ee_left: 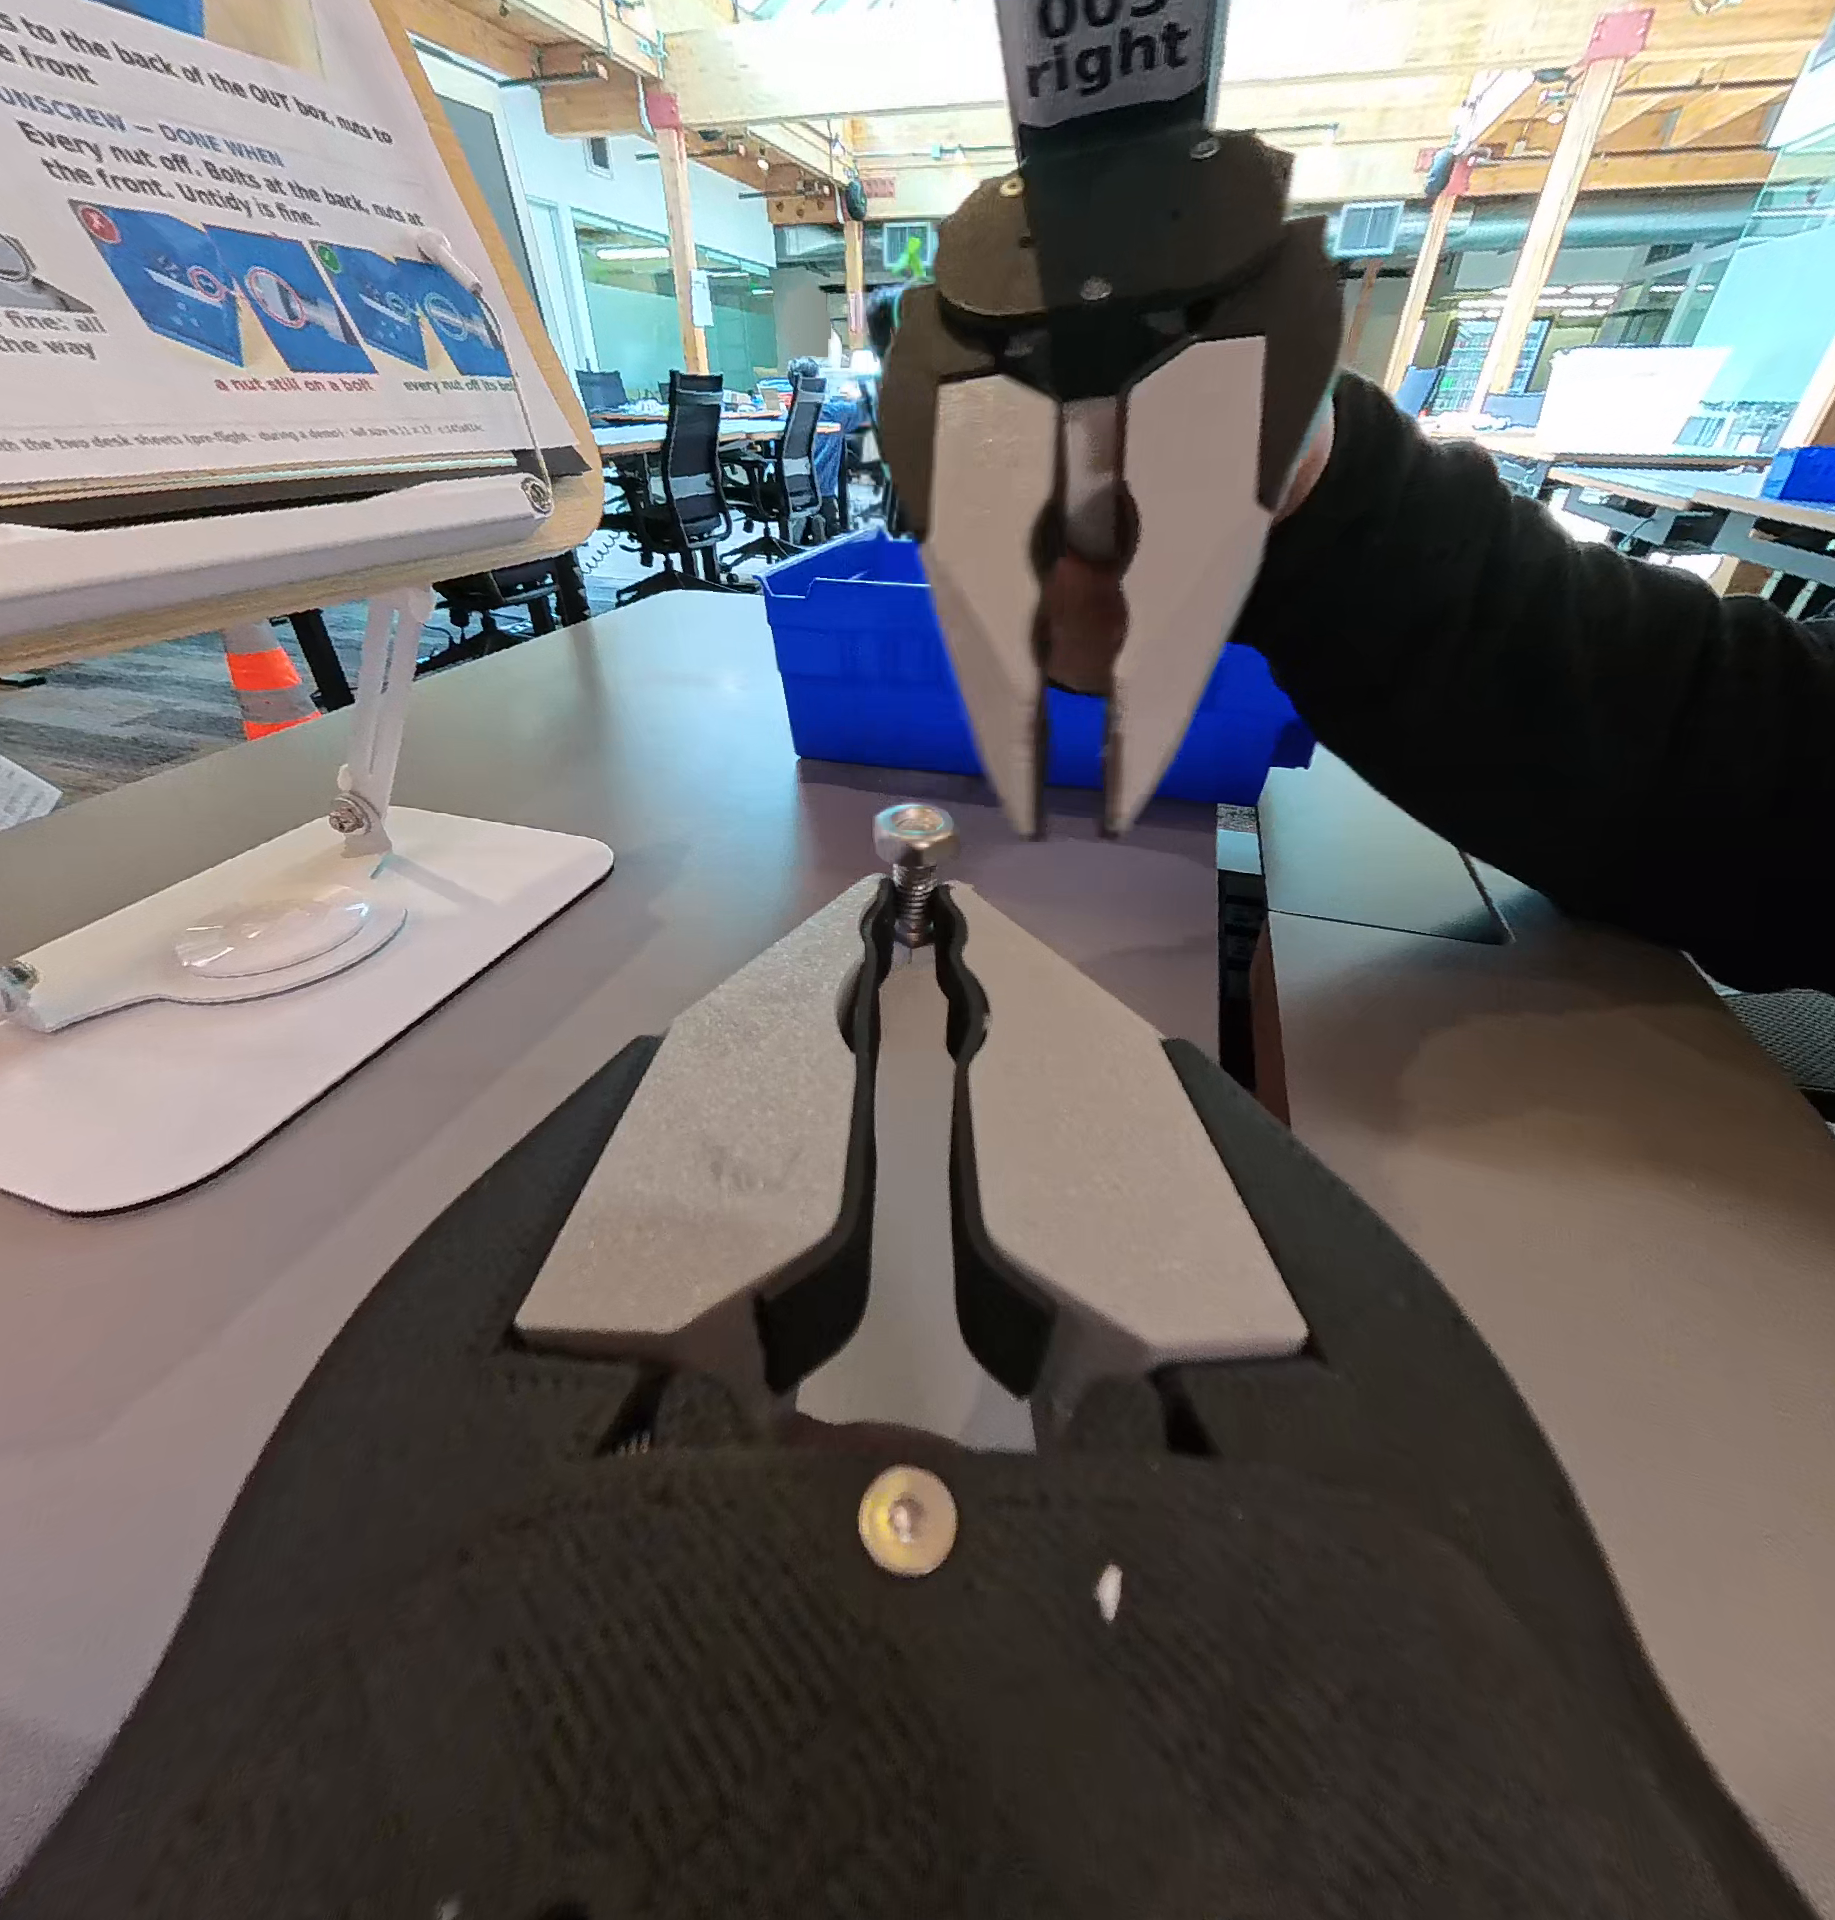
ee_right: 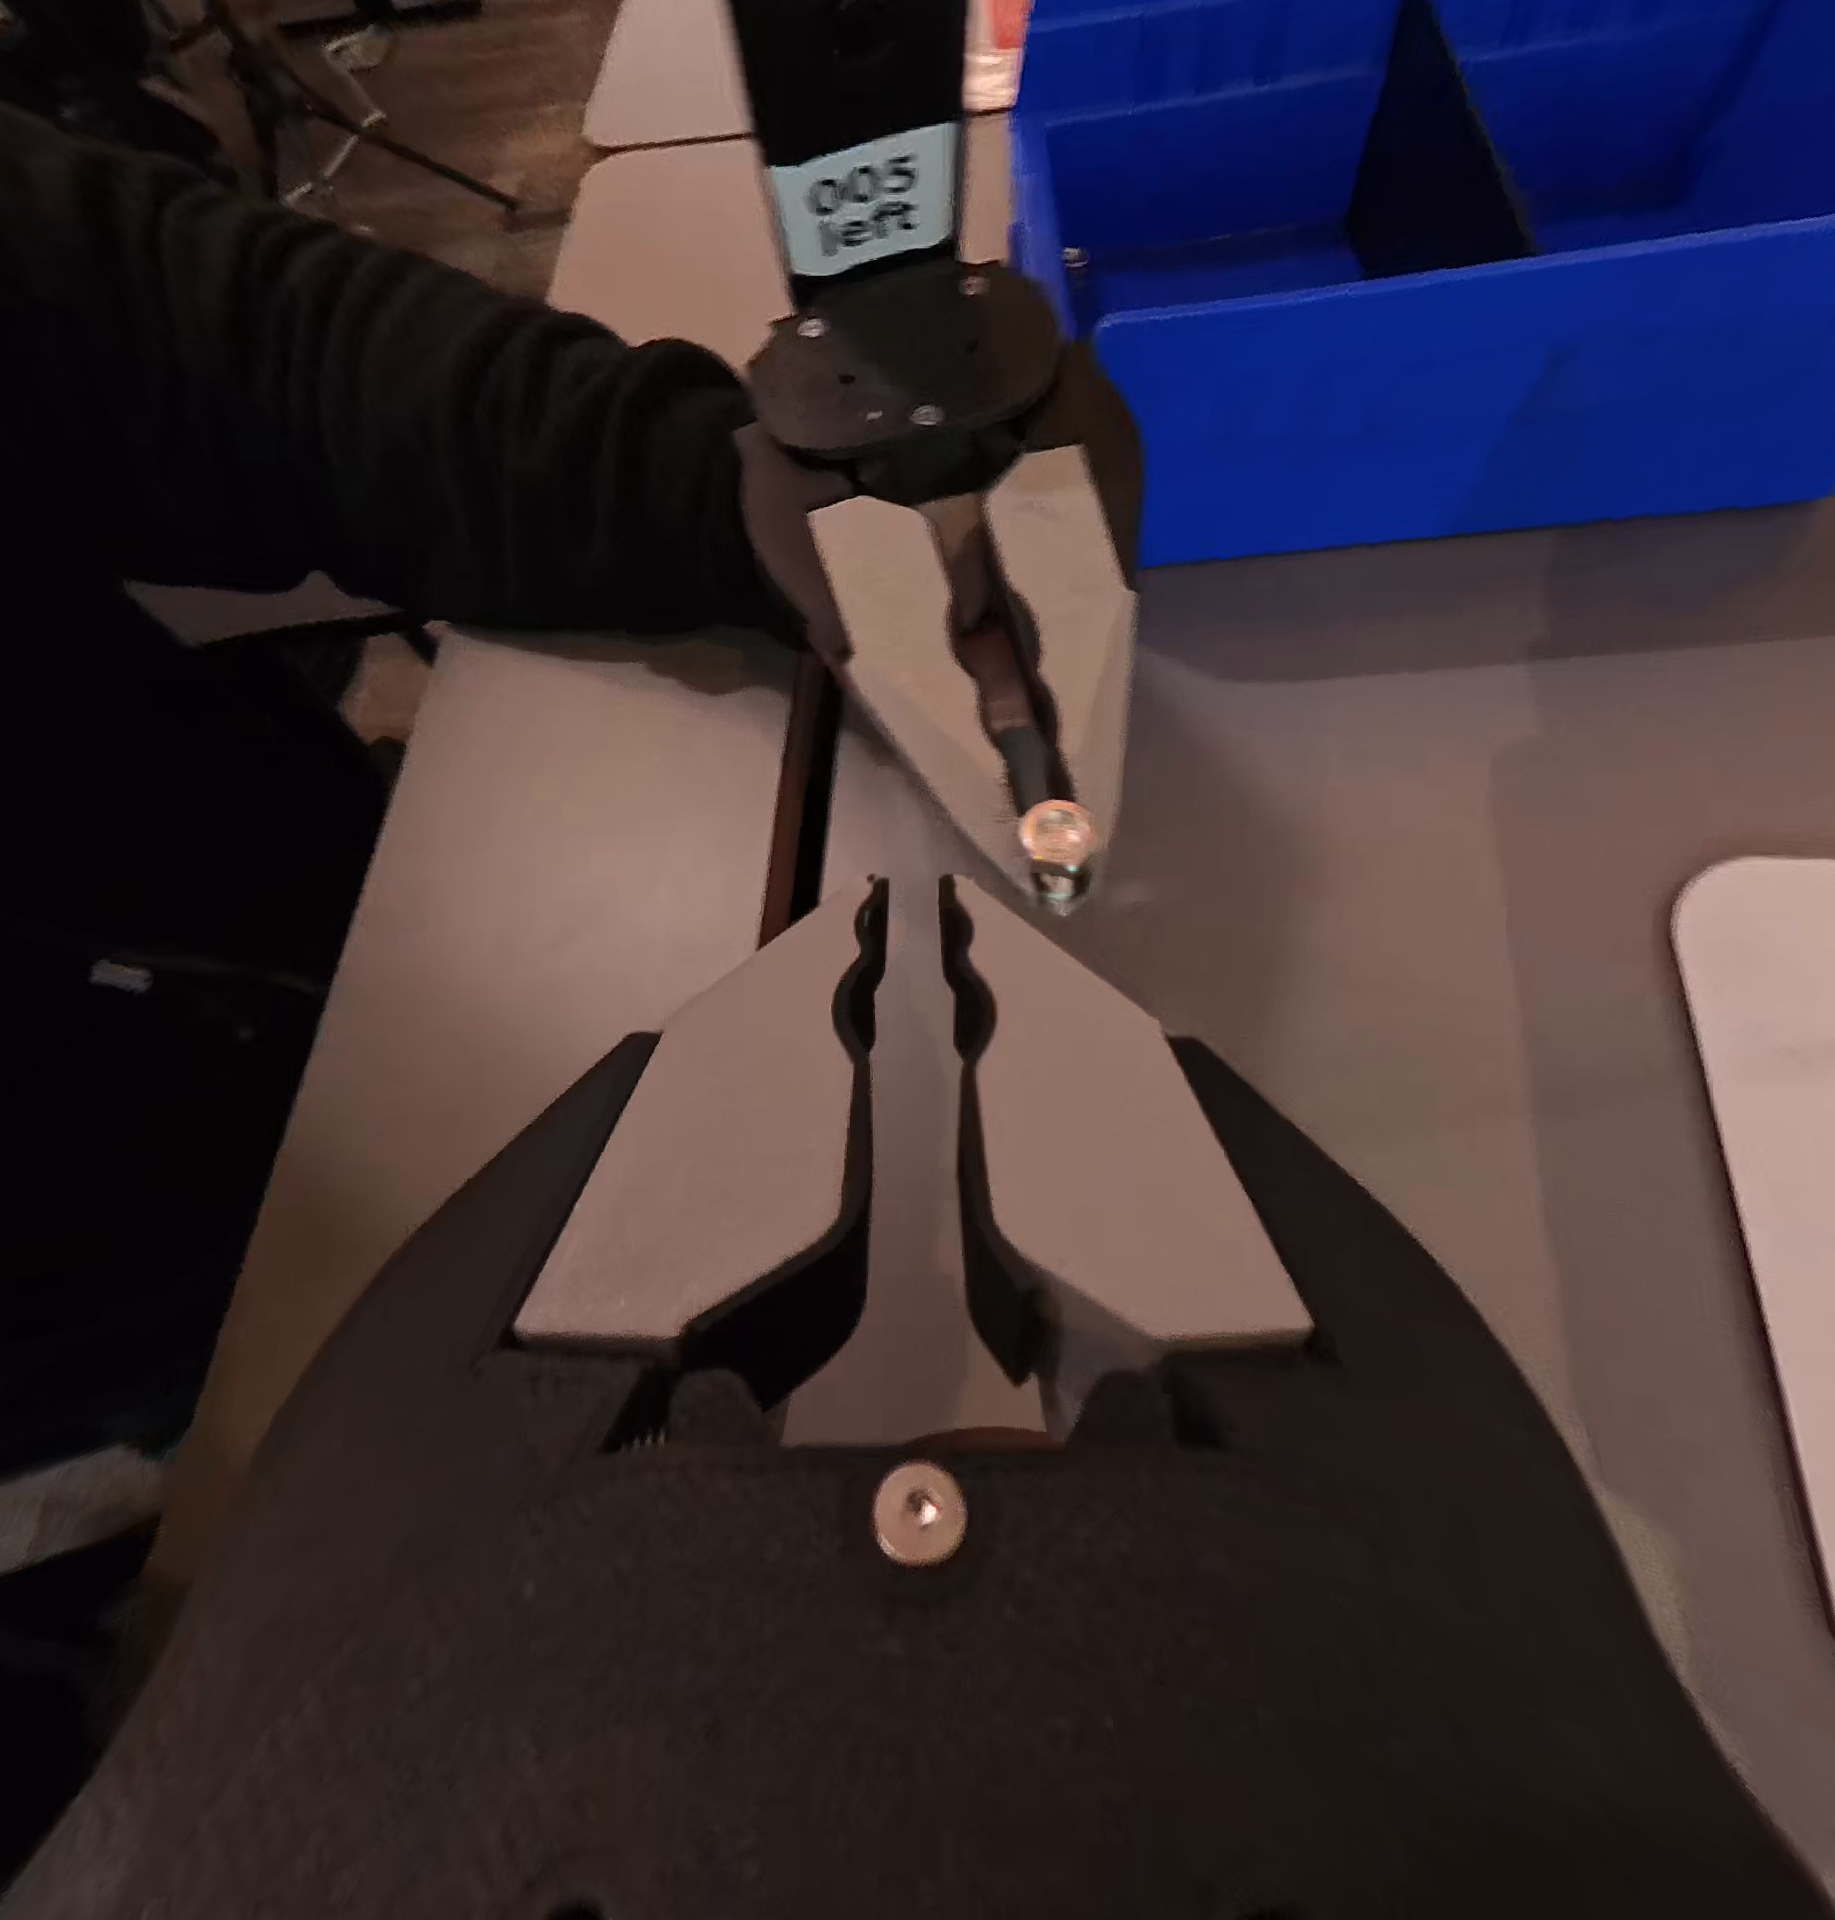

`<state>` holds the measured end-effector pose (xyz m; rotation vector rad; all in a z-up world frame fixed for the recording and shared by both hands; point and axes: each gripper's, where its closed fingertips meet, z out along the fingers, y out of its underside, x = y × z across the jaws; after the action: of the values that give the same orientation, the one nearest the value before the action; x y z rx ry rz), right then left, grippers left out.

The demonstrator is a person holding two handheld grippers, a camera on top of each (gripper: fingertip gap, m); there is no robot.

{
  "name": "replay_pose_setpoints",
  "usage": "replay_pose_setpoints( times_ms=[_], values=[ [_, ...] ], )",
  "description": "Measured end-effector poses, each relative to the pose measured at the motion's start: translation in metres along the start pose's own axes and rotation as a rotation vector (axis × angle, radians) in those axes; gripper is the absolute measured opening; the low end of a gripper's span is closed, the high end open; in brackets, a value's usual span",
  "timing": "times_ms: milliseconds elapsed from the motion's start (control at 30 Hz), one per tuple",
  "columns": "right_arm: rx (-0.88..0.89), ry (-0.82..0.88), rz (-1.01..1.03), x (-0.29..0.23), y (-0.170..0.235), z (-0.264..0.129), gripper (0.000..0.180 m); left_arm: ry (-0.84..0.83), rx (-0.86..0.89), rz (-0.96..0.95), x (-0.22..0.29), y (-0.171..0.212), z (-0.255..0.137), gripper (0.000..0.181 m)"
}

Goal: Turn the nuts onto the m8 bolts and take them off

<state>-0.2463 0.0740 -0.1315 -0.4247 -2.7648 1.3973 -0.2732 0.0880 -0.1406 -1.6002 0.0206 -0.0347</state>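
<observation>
Left gripper [ee_left: 911,914] is clamped on a silver threaded bolt [ee_left: 909,902] with its hex nut [ee_left: 914,831] at the tip; right gripper [ee_right: 911,883] is held slightly apart, empty. Unscrewing is judged nearly complete.

open-plan office, timber posts [ee_left: 681,234], black chairs [ee_left: 684,468], grey desks [ee_left: 1661,488], bright daylight

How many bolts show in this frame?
1. The bolt is clamped by its threads at the left gripper tips, a nut at its end, above the table. More may lie hidden inside the blue bin.
</observation>
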Motion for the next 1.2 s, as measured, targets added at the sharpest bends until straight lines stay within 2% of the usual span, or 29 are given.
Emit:
replay_pose_setpoints(
  times_ms=[67,300,433,500,533,700,833,967,1200],
  values=[
    [0.016,-0.004,-0.027,-0.004,-0.004,-0.002,0.008,0.005,0.001,-0.005,0.000,0.000,0.000,0.005],
    [0.039,0.144,0.051,0.028,-0.004,-0.008,0.019,0.014,-0.003,-0.003,0.002,0.001,0.001,0.005],
    [0.035,0.082,0.037,0.017,-0.004,-0.001,0.020,0.007,-0.009,0.003,0.002,0.002,0.001,0.005],
    [0.003,0.023,0.021,0.005,0.001,-0.003,0.007,0.001,0.001,-0.001,0.000,0.000,0.000,0.005],
    [0.000,-0.008,0.015,-0.001,0.002,-0.004,0.009,0.001,0.004,-0.004,0.000,-0.001,0.000,0.004],
    [0.042,0.107,0.045,0.020,-0.005,-0.008,0.017,0.006,-0.002,-0.001,0.001,0.001,0.000,0.005],
    [0.038,0.089,0.071,0.022,-0.002,-0.001,0.020,0.004,-0.002,0.001,0.001,0.000,0.000,0.005],
    [0.023,-0.048,0.015,-0.006,-0.002,0.002,0.007,-0.005,0.002,-0.004,-0.001,0.000,-0.001,0.005],
    [0.060,0.127,0.098,0.032,-0.002,-0.006,0.018,0.014,-0.003,0.000,0.003,0.001,0.001,0.005]
  ],
)
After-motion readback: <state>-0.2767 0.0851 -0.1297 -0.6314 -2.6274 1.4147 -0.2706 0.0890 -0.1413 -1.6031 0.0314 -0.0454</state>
